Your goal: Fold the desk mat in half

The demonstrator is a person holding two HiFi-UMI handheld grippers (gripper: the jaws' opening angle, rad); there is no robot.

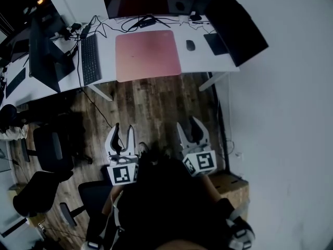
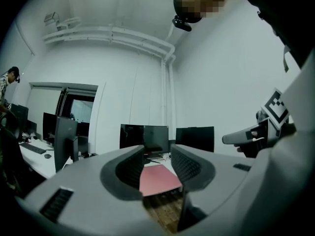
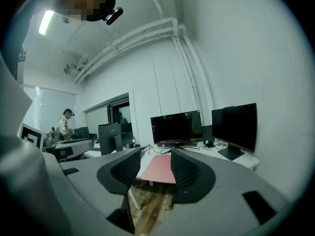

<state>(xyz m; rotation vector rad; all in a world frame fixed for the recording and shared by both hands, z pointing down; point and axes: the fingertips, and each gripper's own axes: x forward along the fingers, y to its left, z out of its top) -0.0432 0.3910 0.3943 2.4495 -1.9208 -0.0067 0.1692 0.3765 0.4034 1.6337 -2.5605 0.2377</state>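
The left gripper (image 1: 123,128) and right gripper (image 1: 188,122) hang empty, fingers apart — the pink mat (image 1: 148,54) lies on the surface (image 1: 195,59) well ahead, long side crosswise, equally near both

The head view looks steeply down from well back at the tabletop (image 1: 197,61), while both gripper views (low, nearly level) face that same distant tabletop and desk mat (image 1: 148,54).
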